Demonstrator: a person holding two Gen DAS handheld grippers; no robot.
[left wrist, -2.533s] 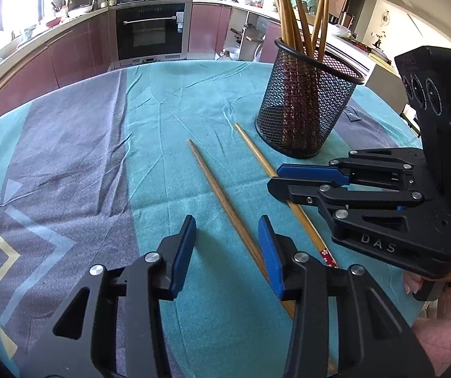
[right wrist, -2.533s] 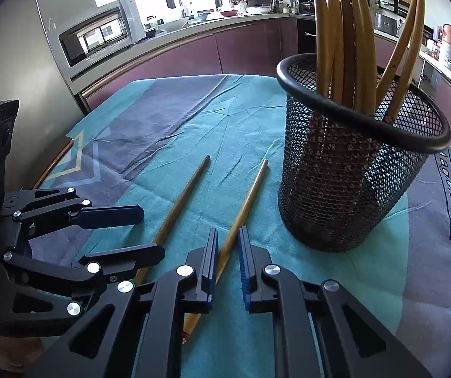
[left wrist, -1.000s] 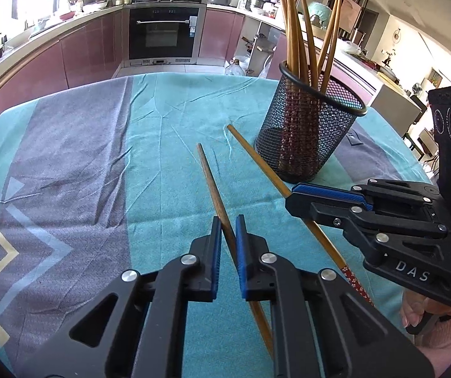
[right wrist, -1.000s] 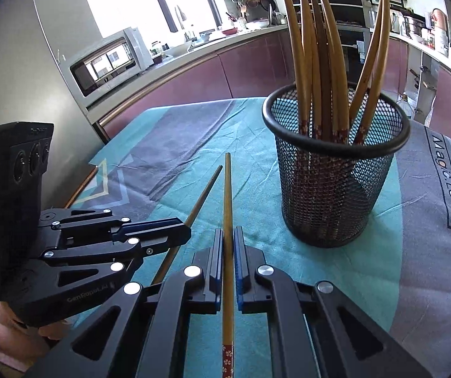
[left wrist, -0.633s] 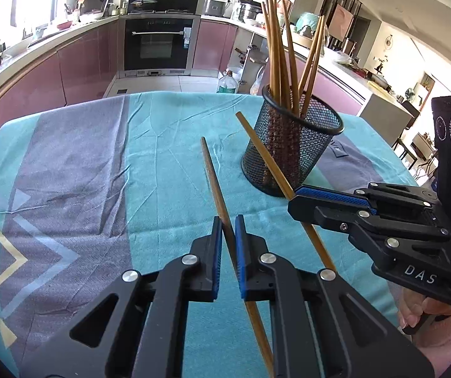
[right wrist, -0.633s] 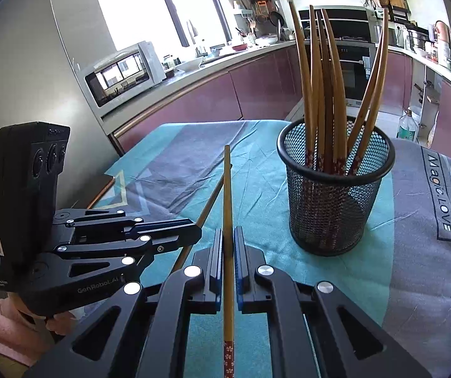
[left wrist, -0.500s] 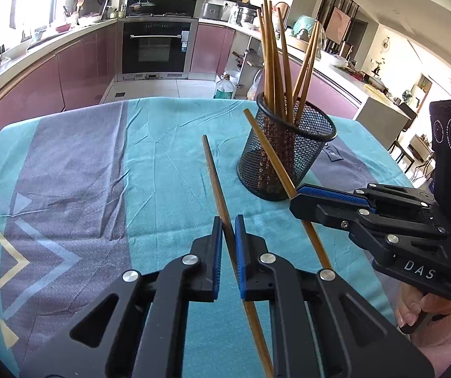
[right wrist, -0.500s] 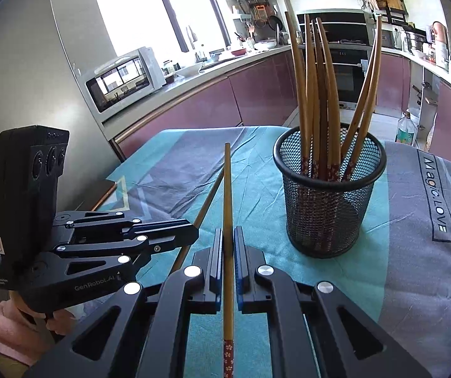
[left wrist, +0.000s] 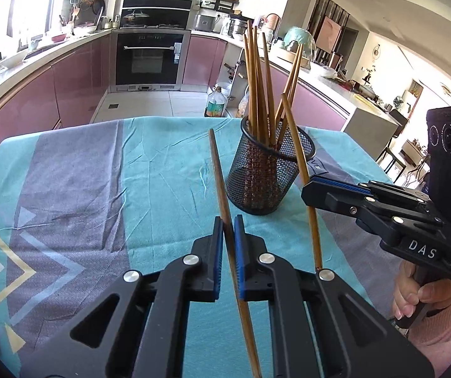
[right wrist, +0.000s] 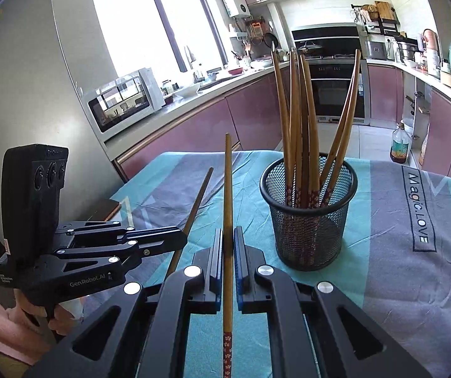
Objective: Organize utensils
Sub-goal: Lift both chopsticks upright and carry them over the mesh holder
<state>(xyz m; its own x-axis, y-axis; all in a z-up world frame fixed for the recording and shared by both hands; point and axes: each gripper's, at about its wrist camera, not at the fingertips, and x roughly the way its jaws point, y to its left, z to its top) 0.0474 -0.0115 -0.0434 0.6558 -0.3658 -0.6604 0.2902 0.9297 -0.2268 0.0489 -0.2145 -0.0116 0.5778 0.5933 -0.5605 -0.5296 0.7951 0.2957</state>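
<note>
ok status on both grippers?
Left gripper shut on darker chopstick. Right gripper shut on lighter chopstick. Both chopsticks clear of table; mesh holder ahead, unobstructed.

Home kitchen: built-in oven (left wrist: 149, 58), microwave (right wrist: 124, 102), mauve cabinets (right wrist: 212, 116).

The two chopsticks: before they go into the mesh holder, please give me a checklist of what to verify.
1. Left tool shut on its darker chopstick: ok.
2. Right tool shut on its lighter chopstick: ok.
3. Both chopsticks off the tablecloth: ok.
4. Mesh holder upright: ok.
5. Free room among the chopsticks already inside: ok, gaps show at the rim.
6. Tips above the holder's rim: not ok, both are beside it.
</note>
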